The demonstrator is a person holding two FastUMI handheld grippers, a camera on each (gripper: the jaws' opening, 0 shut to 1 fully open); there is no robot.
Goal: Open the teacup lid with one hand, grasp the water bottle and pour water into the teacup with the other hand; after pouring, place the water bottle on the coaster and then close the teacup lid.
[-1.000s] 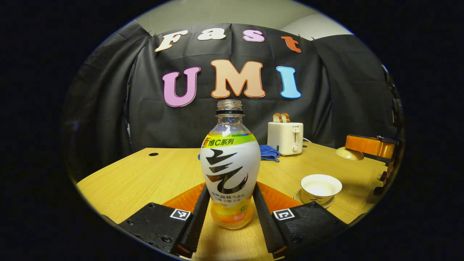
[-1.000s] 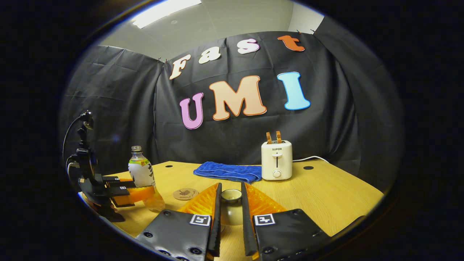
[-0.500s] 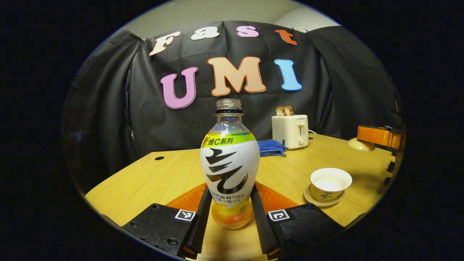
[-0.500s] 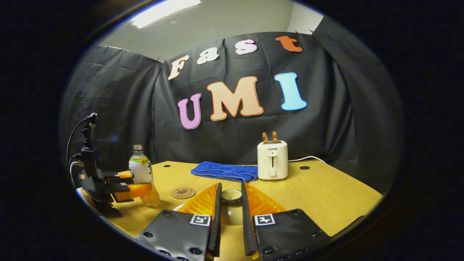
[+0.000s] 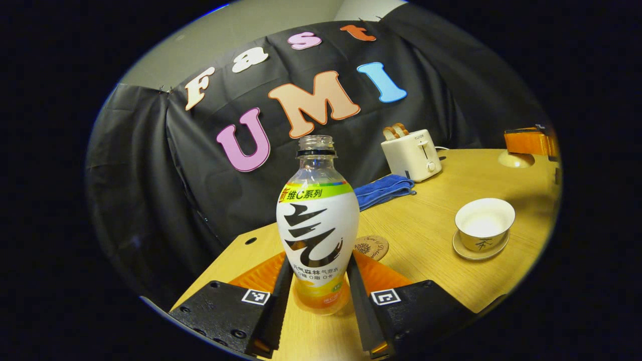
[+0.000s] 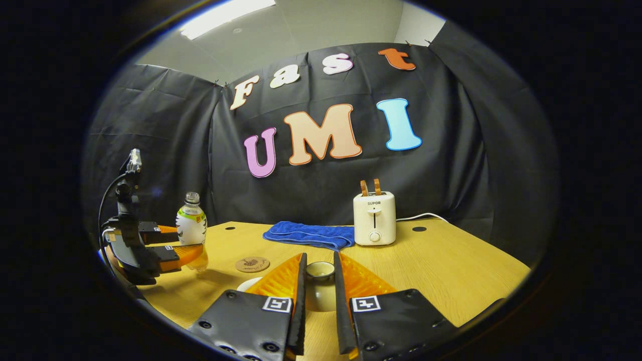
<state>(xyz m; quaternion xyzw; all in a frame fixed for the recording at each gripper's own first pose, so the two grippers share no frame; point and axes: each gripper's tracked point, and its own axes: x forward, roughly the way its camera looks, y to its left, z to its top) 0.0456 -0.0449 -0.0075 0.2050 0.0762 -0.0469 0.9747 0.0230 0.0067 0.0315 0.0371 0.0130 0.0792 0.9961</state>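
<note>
With your right gripper point(image 6: 318, 306) clenched on the lid point(image 6: 320, 271) and your left gripper point(image 5: 317, 296) grasping the bottle point(image 5: 317, 225) between its fingers, carry it right over the open teacup point(image 5: 484, 223) and tip.

water bottle point(image 5: 318, 225) now tilted, off table point(image 5: 441, 235)

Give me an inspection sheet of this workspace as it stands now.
Surface: wooden table, cable holes at the back.
Job's things: uncapped water bottle; open teacup on its saucer; coaster bare; teacup lid.
Clutter: blue towel; toaster with toast.
Grippers: left hand-held gripper shut on the water bottle; right hand-held gripper shut on the teacup lid.
Cables: toaster cord trailing behind.
Surroundings: black cloth wall.
</note>
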